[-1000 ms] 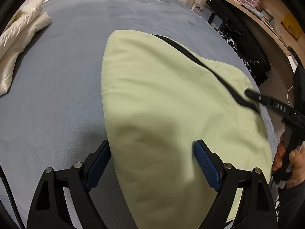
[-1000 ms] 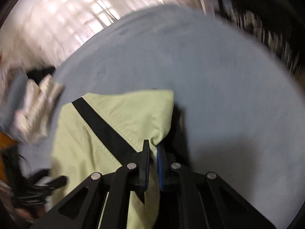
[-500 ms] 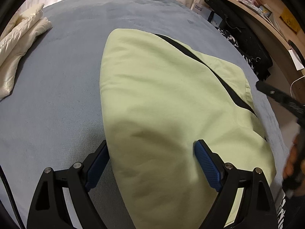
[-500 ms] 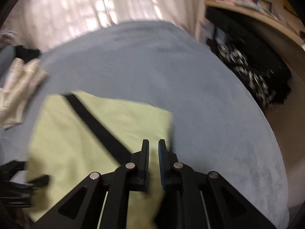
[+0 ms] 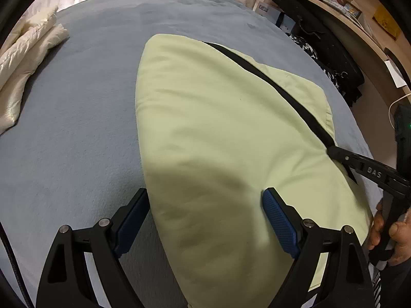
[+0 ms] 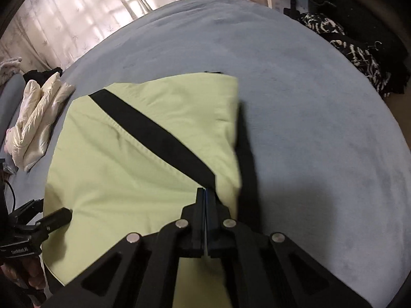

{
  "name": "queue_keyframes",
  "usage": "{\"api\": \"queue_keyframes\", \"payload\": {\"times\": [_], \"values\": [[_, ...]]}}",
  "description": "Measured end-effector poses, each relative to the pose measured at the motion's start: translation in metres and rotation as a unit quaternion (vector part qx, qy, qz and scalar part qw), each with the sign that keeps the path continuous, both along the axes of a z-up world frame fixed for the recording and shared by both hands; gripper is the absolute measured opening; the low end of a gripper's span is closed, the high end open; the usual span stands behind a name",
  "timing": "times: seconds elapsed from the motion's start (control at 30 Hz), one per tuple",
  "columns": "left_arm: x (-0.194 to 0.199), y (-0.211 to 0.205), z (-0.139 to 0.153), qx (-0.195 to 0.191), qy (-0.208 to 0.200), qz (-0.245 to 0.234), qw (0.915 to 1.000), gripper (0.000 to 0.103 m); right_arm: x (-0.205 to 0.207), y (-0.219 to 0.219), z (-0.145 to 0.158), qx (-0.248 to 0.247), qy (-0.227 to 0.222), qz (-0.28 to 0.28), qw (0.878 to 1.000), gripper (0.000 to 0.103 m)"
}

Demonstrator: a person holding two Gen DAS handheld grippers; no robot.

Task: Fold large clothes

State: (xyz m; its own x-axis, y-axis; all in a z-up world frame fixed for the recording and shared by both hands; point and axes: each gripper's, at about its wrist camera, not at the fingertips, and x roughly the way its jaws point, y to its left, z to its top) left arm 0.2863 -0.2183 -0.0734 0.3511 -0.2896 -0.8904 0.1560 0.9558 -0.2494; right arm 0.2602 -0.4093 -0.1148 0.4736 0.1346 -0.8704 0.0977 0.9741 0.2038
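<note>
Pale green folded garment w/ black strap (image 5: pixel 226 133) flat mid-bed on grey-blue fleece bedspread (image 5: pixel 77 128). Left gripper (image 5: pixel 205 220) spread wide, straddling near edge, prob. to pin the fold. Right gripper (image 6: pixel 205 200) just clenched shut at strap end; pinching cloth or not: can't tell, tips hide it. Near hem cut off by frame.

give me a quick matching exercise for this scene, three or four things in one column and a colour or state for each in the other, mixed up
Things:
1. left tool
2. right tool
3. folded garment
4. bed cover

Colour or state:
A. blue-grey
B. shut
C. pale green with a black stripe
D. open

Pairs: 1-D, 2-B, 3-C, 4-A
</note>
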Motion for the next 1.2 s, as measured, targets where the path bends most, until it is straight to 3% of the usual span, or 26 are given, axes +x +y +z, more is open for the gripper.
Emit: {"api": "queue_keyframes", "payload": {"times": [0.3, 0.67, 0.73, 0.8, 0.87, 1.03, 1.1, 1.2], "values": [[-0.012, -0.003, 0.016, 0.019, 0.004, -0.012, 0.9997, 0.087, -0.009, 0.001, 0.021, 0.013, -0.006, -0.004, 1.0, 0.003], [-0.054, -0.008, 0.067, 0.055, -0.016, -0.035, 0.9977, 0.088, -0.053, 0.007, 0.077, 0.034, -0.029, 0.012, 0.999, 0.005], [-0.061, -0.006, 0.076, 0.052, -0.009, -0.038, 0.9979, 0.088, -0.06, 0.009, 0.086, 0.03, -0.034, 0.017, 0.999, 0.014], [-0.066, -0.004, 0.082, 0.049, -0.002, -0.037, 0.9981, 0.088, -0.069, 0.012, 0.096, 0.028, -0.042, 0.022, 0.999, 0.041], [-0.071, -0.003, 0.087, 0.043, 0.001, -0.035, 0.9985, 0.088, -0.078, 0.014, 0.106, 0.026, -0.052, 0.03, 0.998, 0.056], [-0.082, 0.005, 0.093, 0.011, 0.01, -0.024, 0.9996, 0.088, -0.093, 0.015, 0.115, 0.024, -0.054, 0.043, 0.997, 0.061], [-0.084, 0.009, 0.091, -0.005, 0.016, -0.021, 0.9996, 0.088, -0.095, 0.013, 0.114, 0.025, -0.049, 0.047, 0.997, 0.072], [-0.083, 0.015, 0.082, -0.023, 0.024, -0.012, 0.9994, 0.088, -0.094, 0.007, 0.105, 0.023, -0.038, 0.047, 0.998, 0.074]]}}
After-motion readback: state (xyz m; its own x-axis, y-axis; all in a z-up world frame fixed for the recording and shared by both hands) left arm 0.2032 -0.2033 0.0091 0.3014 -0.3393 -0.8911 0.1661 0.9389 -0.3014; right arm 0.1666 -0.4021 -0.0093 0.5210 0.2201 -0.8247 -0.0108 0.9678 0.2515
